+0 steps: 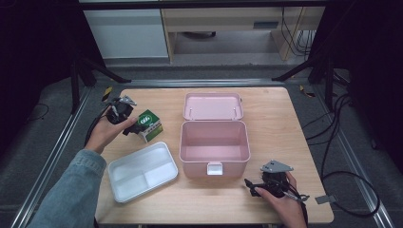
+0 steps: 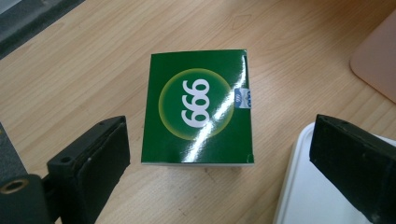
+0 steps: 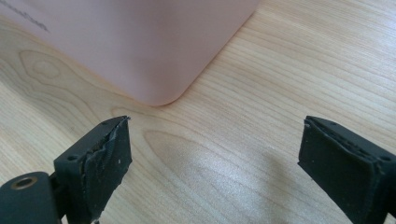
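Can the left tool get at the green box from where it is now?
Probably yes. The left tool stands open with the green box straight ahead on bare table, nothing between them. The white tray lies close beside one jaw and might get bumped.

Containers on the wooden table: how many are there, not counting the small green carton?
2. An open pink plastic box with its lid up sits mid-table; a white two-compartment plastic tray lies at its left, towards the front. Neither hides anything.

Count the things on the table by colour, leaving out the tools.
Pink: 1, the open storage box with its hinged lid
Green: 1, the small carton
White: 1, the divided tray
Total: 3
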`<state>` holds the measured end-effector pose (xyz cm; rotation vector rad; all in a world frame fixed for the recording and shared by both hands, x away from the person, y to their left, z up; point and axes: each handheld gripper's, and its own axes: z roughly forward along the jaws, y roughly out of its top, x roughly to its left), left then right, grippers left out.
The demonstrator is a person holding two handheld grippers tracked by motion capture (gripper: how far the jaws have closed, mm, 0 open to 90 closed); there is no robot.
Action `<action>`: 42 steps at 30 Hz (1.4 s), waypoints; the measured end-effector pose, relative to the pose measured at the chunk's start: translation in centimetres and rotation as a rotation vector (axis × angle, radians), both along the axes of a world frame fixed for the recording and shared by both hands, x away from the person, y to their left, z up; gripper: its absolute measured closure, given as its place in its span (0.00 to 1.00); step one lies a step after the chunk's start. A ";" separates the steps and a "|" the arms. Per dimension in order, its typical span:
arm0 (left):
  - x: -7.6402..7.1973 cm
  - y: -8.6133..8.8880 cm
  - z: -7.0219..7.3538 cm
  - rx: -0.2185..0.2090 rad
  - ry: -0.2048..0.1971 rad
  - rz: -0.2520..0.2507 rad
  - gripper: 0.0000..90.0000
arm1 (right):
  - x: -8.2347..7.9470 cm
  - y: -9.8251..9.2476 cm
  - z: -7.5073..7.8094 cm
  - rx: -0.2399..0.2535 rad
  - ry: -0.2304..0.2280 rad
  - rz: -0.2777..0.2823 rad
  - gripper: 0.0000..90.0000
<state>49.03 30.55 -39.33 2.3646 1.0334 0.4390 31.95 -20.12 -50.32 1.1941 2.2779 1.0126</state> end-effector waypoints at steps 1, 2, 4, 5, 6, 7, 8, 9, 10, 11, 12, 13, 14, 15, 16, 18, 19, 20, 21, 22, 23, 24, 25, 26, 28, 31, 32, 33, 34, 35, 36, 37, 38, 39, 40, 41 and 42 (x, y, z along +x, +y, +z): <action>0.1 0.0 0.0 -0.004 -0.004 0.005 0.05 | 0.0 0.0 0.0 0.000 -0.003 0.001 0.11; 0.3 0.1 -0.1 -0.012 -0.007 0.012 0.05 | 0.0 0.0 0.0 0.001 -0.003 0.002 0.11; 0.6 0.2 -0.4 -0.014 -0.001 0.024 0.05 | 0.0 -0.1 0.0 0.002 -0.003 -0.001 0.11; 0.8 0.2 -0.5 -0.003 0.003 0.026 0.05 | 0.1 -0.1 0.0 0.002 -0.001 -0.002 0.11; 0.9 0.3 -0.7 -0.003 0.006 0.031 0.05 | 0.1 -0.1 0.0 0.001 0.000 -0.002 0.11; 1.0 0.3 -0.8 -0.002 0.012 0.033 0.05 | 0.1 -0.1 0.0 0.001 0.001 -0.001 0.11; 1.1 0.3 -1.0 -0.002 0.013 0.035 0.05 | 0.0 -0.1 0.0 -0.001 0.000 0.000 0.11; 1.2 0.3 -1.1 -0.001 0.013 0.034 0.05 | 0.0 -0.1 0.0 0.001 0.001 0.000 0.11; 1.3 0.3 -1.3 0.001 0.015 0.034 0.05 | 0.1 -0.2 0.0 0.001 -0.001 0.000 0.12; 1.3 0.3 -1.3 0.002 0.019 0.032 0.05 | 0.1 -0.2 0.0 0.001 0.001 -0.003 0.12; 1.4 0.2 -1.5 0.006 0.022 0.027 0.05 | 0.1 -0.2 0.0 0.003 0.002 -0.003 0.12; 1.4 0.2 -1.6 0.005 0.026 0.025 0.05 | 0.2 -0.1 -0.1 0.002 0.003 -0.002 0.12; 1.6 0.1 -1.9 0.013 0.030 0.025 0.05 | 0.2 -0.1 -0.1 0.001 0.003 0.000 0.12; 1.7 0.1 -2.0 0.015 0.033 0.027 0.05 | 0.2 0.0 -0.1 -0.001 0.004 0.001 0.12; 1.8 0.0 -2.3 0.017 0.044 0.024 0.05 | 0.2 0.0 -0.1 -0.001 0.003 0.003 0.12; 2.0 0.0 -2.8 0.001 0.041 0.029 0.05 | 0.2 0.0 -0.1 -0.001 0.003 0.006 0.12; 2.1 0.1 -3.0 -0.001 0.044 0.030 0.05 | 0.2 0.0 -0.2 0.000 0.007 0.004 0.12; 2.1 0.1 -3.2 -0.003 0.045 0.028 0.05 | 0.2 0.0 -0.2 0.001 0.010 0.003 0.12; 2.2 0.1 -3.4 -0.003 0.051 0.024 0.05 | 0.2 0.1 -0.3 -0.001 0.010 0.008 0.12; 2.2 0.1 -3.7 0.005 0.055 0.025 0.05 | 0.2 0.1 -0.3 -0.001 0.010 0.008 0.12; 2.3 0.2 -3.9 0.006 0.059 0.026 0.05 | 0.2 0.1 -0.3 -0.003 0.012 0.008 0.12; 2.4 0.3 -4.1 -0.001 0.063 0.031 0.06 | 0.2 0.1 -0.4 -0.001 0.014 0.007 0.12; 2.5 0.4 -4.3 -0.004 0.070 0.033 0.06 | 0.1 0.1 -0.4 -0.001 0.015 0.007 0.12; 2.6 0.5 -4.5 -0.007 0.075 0.036 0.06 | 0.1 0.1 -0.4 0.000 0.015 0.007 0.12; 2.7 0.4 -4.8 -0.008 0.085 0.035 0.06 | 0.2 0.1 -0.4 0.001 0.016 0.007 0.12; 2.9 0.4 -5.2 0.006 0.090 0.041 0.06 | 0.2 0.0 -0.3 0.000 0.012 0.006 0.13; 2.9 0.4 -5.4 0.004 0.098 0.044 0.06 | 0.2 0.0 -0.3 -0.002 0.013 0.007 0.13; 3.0 0.4 -5.5 0.008 0.098 0.041 0.06 | 0.2 0.0 -0.3 -0.003 0.013 0.010 0.13; 3.0 0.4 -5.6 0.012 0.098 0.045 0.06 | 0.2 0.0 -0.3 -0.003 0.012 0.010 0.13; 3.0 0.4 -5.7 0.009 0.100 0.046 0.06 | 0.2 0.1 -0.4 -0.003 0.014 0.010 0.13; 3.0 0.4 -5.8 0.008 0.102 0.046 0.06 | 0.2 0.1 -0.4 -0.004 0.016 0.010 0.13; 3.1 0.4 -5.8 0.010 0.101 0.045 0.06 | 0.1 0.1 -0.4 -0.004 0.016 0.009 0.13; 3.1 0.3 -5.9 0.010 0.098 0.046 0.06 | 0.1 0.1 -0.4 -0.005 0.015 0.011 0.13; 3.2 0.3 -6.0 0.004 0.099 0.047 0.06 | 0.1 0.1 -0.3 -0.004 0.014 0.011 0.13; 3.2 0.3 -6.0 -0.001 0.099 0.047 0.06 | 0.1 0.1 -0.4 -0.004 0.014 0.011 0.13; 3.3 0.3 -6.0 -0.009 0.098 0.047 0.06 | 0.1 0.1 -0.4 -0.004 0.015 0.009 0.13; 3.3 0.3 -6.0 -0.018 0.101 0.048 0.06 | 0.1 0.0 -0.4 -0.003 0.014 0.010 0.13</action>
